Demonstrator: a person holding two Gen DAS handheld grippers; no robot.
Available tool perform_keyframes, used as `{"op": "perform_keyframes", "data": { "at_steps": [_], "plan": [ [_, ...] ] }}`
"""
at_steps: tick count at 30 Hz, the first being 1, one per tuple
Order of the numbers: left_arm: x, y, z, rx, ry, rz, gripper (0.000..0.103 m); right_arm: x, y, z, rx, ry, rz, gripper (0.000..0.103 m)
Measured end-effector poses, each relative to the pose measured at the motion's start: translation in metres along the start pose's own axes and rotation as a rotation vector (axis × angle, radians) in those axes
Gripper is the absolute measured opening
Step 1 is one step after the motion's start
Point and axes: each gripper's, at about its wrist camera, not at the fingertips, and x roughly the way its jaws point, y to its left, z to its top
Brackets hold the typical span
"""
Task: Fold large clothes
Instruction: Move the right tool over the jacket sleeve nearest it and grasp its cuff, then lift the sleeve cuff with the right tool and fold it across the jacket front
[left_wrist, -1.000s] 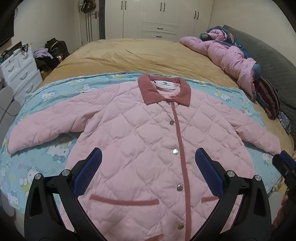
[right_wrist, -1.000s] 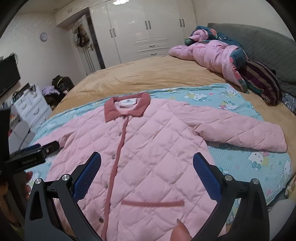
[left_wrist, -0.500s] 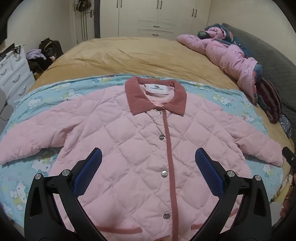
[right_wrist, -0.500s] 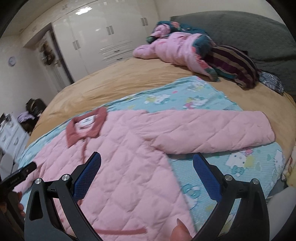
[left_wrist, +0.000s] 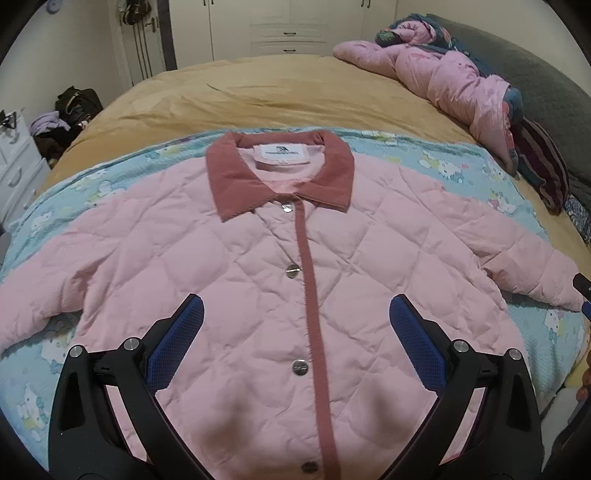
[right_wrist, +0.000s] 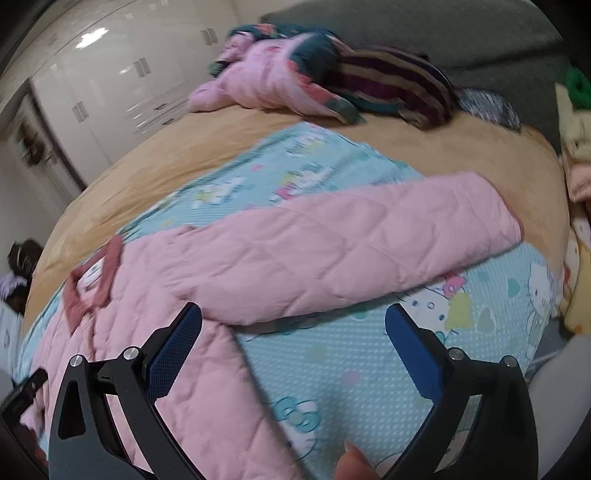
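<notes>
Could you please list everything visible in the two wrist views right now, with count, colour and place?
Quilted pink jacket with dusty-red collar: one, pink, spread flat and buttoned on the blanket, sleeves out to both sides.
Cartoon-print blanket: one, light blue, under the jacket.
Bed cover: one, mustard, beneath the blanket.
Pile of clothes: one heap, pink, teal and dark striped, at the far right of the bed.
Headboard cushion: one, grey, behind the pile.
Wardrobe: one, white, far wall.
Drawer unit: one, white, left of the bed.
Bags and clothes on the floor: a few, dark and lilac, by the drawers.
Left gripper: black with blue pads, open above the jacket front.
Right gripper: same, open near the right sleeve.
</notes>
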Motion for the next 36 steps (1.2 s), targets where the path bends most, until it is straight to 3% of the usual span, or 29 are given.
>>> {"op": "perform_keyframes", "data": {
  "at_steps": [12,20,25,26,27,28,31,34,36],
  "plan": [
    [0.035,-0.016,0.005,0.019,0.034,0.001,0.094,0.071,-0.084,0.024,0.272,0.059,-0.097,0.099],
    [0.046,-0.020,0.010,0.013,0.032,-0.028,0.094,0.109,-0.143,0.037,0.508,0.070,-0.082,0.099],
    [0.051,-0.019,0.012,0.008,0.048,-0.017,0.094,0.120,-0.154,0.054,0.545,0.031,-0.073,0.098],
    [0.051,-0.017,0.013,0.004,0.049,-0.016,0.094,0.121,-0.156,0.056,0.551,0.023,-0.071,0.092],
    [0.051,-0.017,0.014,0.001,0.050,-0.017,0.094,0.122,-0.158,0.059,0.553,0.017,-0.072,0.080],
    [0.051,-0.016,0.014,-0.003,0.051,-0.020,0.094,0.121,-0.158,0.060,0.554,0.012,-0.063,0.062],
    [0.048,-0.014,0.018,-0.005,0.044,-0.017,0.094,0.119,-0.158,0.071,0.540,-0.006,-0.002,0.033],
    [0.045,-0.012,0.021,-0.011,0.037,-0.025,0.094,0.103,-0.145,0.086,0.475,-0.063,0.044,0.022],
    [0.042,-0.010,0.025,-0.014,0.034,-0.027,0.094,0.089,-0.135,0.097,0.442,-0.098,0.082,0.020]
  ]
}}
